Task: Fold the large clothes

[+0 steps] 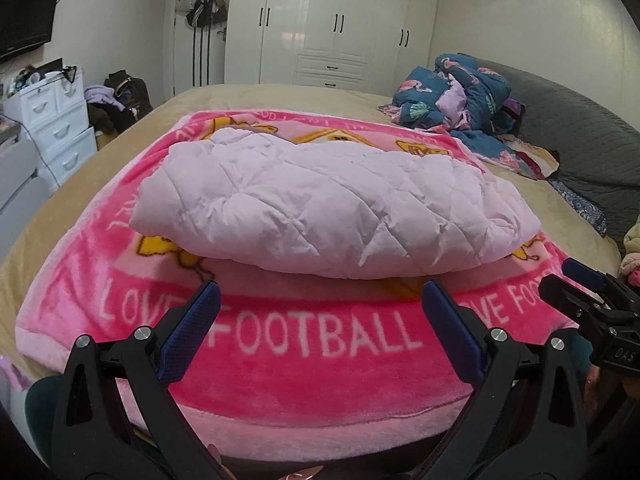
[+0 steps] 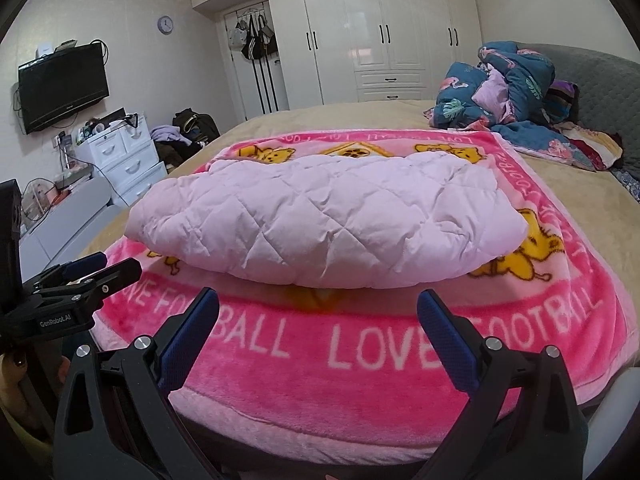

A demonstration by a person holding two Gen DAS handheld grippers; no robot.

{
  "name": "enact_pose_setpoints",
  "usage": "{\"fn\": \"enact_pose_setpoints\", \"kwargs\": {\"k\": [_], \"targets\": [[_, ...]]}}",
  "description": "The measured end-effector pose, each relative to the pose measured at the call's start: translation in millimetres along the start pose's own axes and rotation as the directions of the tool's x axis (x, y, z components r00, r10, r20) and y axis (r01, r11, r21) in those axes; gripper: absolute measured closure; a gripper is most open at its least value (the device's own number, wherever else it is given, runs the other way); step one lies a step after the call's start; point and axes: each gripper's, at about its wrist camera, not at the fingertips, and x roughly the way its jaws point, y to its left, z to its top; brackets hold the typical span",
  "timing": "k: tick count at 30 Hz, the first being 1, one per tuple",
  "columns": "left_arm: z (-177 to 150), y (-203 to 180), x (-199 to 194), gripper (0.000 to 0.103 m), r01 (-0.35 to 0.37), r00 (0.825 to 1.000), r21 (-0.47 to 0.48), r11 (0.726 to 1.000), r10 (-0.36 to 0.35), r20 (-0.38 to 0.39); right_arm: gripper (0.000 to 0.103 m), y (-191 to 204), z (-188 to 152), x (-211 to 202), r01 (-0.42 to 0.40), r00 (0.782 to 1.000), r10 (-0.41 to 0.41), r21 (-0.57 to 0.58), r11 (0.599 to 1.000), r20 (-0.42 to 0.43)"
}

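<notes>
Blue-padded jaws on both tools are spread wide with nothing between them, so neither one is gripping anything right now. From its own camera the left gripper point(image 1: 320, 300) sits low over the near edge of the blanket, pads splayed out to either side, and the right gripper point(image 2: 318, 308) looks pretty much the same from its view, hovering just short of the folded bundle. Each tool also pokes into the other's frame from the side, so they're close together, side by side. Straight ahead of both is the quilted lilac jacket point(image 1: 320, 208), folded into a thick puffy rectangle, lying across the middle of the pink fleece blanket point(image 1: 312, 360), apart from both sets of jaws. That blanket has yellow cartoon bears and "LOVE FOOTBALL" lettering running round its border, and it's spread over a bed point(image 2: 360, 120) with a tan cover. Further back on the right there's a rumpled heap of dark teal bedding with flamingo print point(image 2: 504, 96) piled against a grey padded headboard point(image 2: 600, 88). Behind the bed stands a glossy white wardrobe point(image 2: 380, 32), some bags hanging on a door, a wall clock point(image 2: 165, 24), a wall-mounted TV point(image 2: 64, 84) and a white drawer unit point(image 2: 124, 160) with clutter beside it.
</notes>
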Motion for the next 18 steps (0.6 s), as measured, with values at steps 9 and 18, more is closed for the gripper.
{"fn": "enact_pose_setpoints", "kwargs": {"k": [9,18], "targets": [[0.8,2.1,-1.0,0.009,-0.016,1.000,-0.007,1.000,0.016,0.008,0.004,-0.1,-0.1,0.0,0.000,1.000,0.000,-0.001,1.000,0.001],[1.1,3.6,-0.7,0.009,-0.027,1.000,-0.003,1.000,0.027,0.006,0.004,0.3,0.1,-0.3,0.002,1.000,-0.002,-0.002,1.000,0.001]]}}
